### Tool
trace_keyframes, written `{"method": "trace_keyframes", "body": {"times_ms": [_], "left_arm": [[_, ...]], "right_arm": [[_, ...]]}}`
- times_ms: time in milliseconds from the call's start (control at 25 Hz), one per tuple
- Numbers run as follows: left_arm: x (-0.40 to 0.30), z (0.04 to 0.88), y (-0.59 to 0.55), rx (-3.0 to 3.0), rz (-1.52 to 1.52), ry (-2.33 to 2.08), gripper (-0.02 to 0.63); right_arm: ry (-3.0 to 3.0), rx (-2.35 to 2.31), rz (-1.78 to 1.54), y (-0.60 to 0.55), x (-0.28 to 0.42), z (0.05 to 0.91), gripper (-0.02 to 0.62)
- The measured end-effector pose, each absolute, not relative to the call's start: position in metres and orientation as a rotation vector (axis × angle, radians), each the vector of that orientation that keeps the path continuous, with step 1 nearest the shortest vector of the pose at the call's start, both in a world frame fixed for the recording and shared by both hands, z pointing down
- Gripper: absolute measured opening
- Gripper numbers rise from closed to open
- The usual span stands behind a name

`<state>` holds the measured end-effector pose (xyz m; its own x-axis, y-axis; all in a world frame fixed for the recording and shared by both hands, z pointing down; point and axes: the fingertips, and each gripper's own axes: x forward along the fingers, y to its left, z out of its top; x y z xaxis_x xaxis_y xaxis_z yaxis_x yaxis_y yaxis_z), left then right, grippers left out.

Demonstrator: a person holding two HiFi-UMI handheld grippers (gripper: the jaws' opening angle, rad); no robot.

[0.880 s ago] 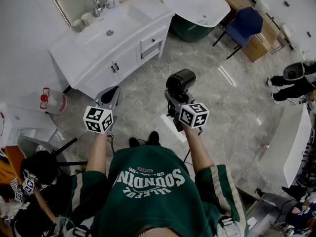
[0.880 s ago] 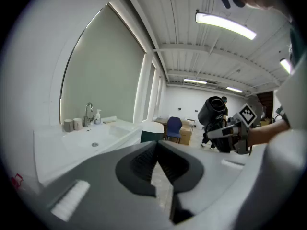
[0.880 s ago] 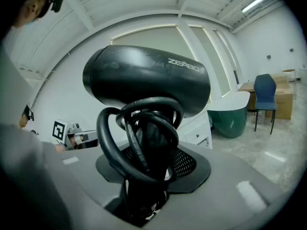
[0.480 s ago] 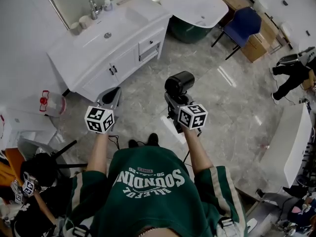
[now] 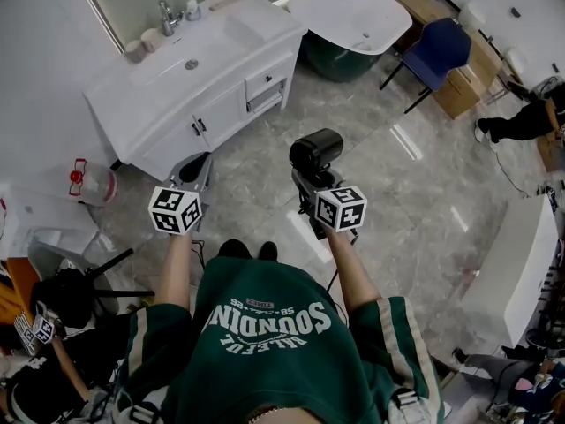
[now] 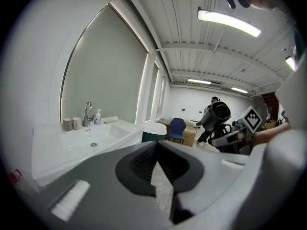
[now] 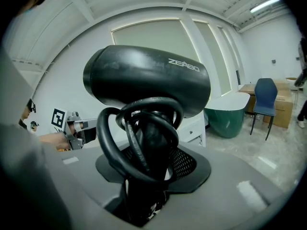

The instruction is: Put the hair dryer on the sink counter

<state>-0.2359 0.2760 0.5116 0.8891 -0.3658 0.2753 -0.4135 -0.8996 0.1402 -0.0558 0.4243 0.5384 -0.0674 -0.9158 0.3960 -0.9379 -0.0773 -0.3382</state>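
White and glossy, the sink counter [image 5: 260, 25] is the largest thing ahead of us. It stands well apart from both grippers, across a stretch of grey floor [image 5: 371, 131]. Its basin [image 5: 190, 60] takes the middle, and the flat top toward its right end is bare, which we judge the likeliest landing place.

The black hair dryer [image 5: 316, 151] is not on it yet. It rides in the air above the floor, barrel uppermost, in our right gripper [image 5: 307, 184], whose jaws stand wide and are clamped on the handle. Our left gripper [image 5: 192, 173] hovers off to the left with its jaws closed together and nothing between them.

The cord [image 7: 139, 133] is looped round the handle, inside the grip. We expect the dryer to be rigid, smooth plastic and top-heavy at the barrel, so it could swivel between the pads. The handle looks like the right place to hold it, with the loops trapped. The cord looks springy and may uncoil on release.

Along the counter's back edge, toward its left end, stand a faucet [image 5: 165, 13], two cups [image 5: 152, 41] and a soap bottle [image 5: 192, 5], all to be avoided.
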Motion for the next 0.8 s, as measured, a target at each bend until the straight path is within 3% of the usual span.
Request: {"method": "trace_keyframes", "body": {"times_ms": [800], "left_arm": [[-0.181, 0.525, 0.211, 2.838, 0.37, -0.596, 0.051]], "right_arm": [[-2.085, 2.105, 0.839, 0.376, -0.003, 0.557, 0.186]]}}
